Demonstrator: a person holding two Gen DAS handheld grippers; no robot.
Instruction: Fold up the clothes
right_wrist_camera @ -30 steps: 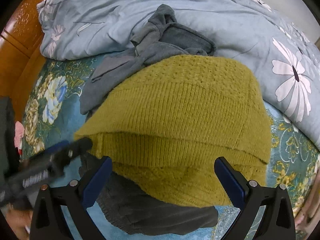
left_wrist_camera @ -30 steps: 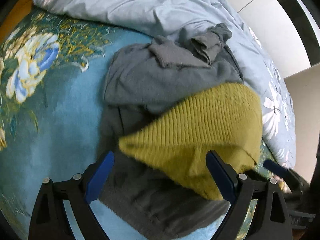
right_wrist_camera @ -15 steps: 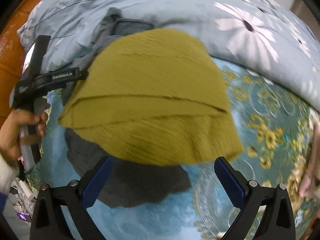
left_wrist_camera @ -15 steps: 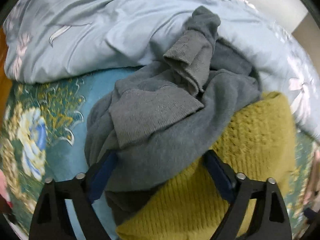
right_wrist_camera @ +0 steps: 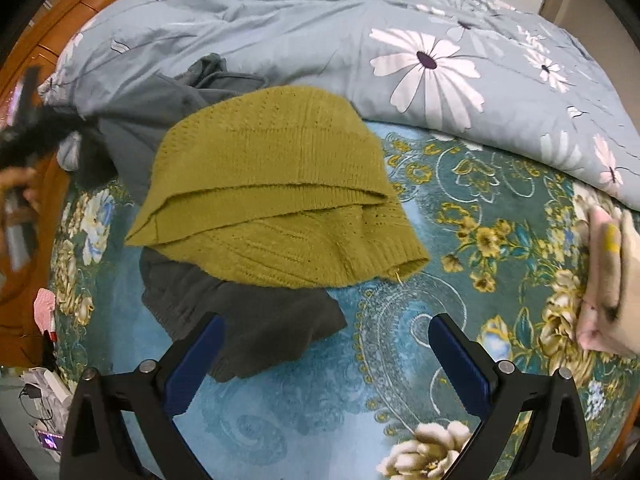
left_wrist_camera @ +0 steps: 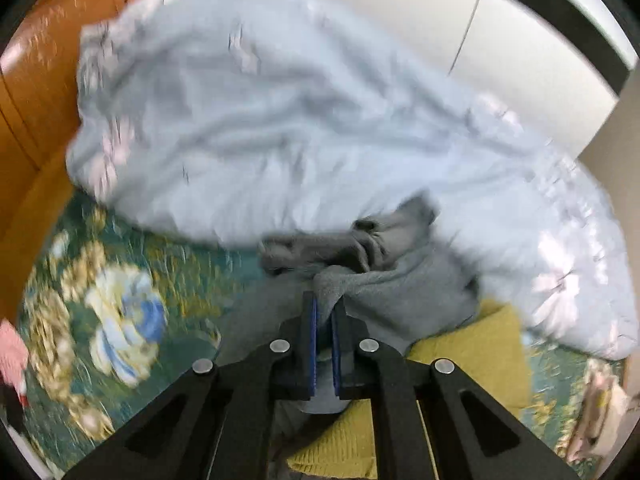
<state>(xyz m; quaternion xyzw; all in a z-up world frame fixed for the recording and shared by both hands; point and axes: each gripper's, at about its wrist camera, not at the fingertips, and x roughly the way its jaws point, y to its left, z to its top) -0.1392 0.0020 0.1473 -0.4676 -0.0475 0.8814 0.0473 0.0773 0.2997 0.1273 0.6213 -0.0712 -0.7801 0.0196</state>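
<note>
An olive-yellow knitted sweater lies folded on the teal flowered bedspread, partly over a dark grey garment. A lighter grey sweater lies crumpled behind it, against the duvet. My left gripper is shut on a fold of this grey sweater and holds it raised; the picture is blurred by motion. The yellow sweater shows below and to the right of it. My right gripper hangs open above the bedspread, in front of the yellow sweater, with nothing between its fingers. The left gripper appears blurred at the far left.
A pale blue duvet with white daisies is heaped along the back of the bed. An orange wooden headboard stands at the left. A pale folded garment lies at the right edge. Cables and small items lie beside the bed.
My left gripper has closed on the grey sweater and risen with it. My right gripper has drawn back and rightward from the yellow sweater, staying open.
</note>
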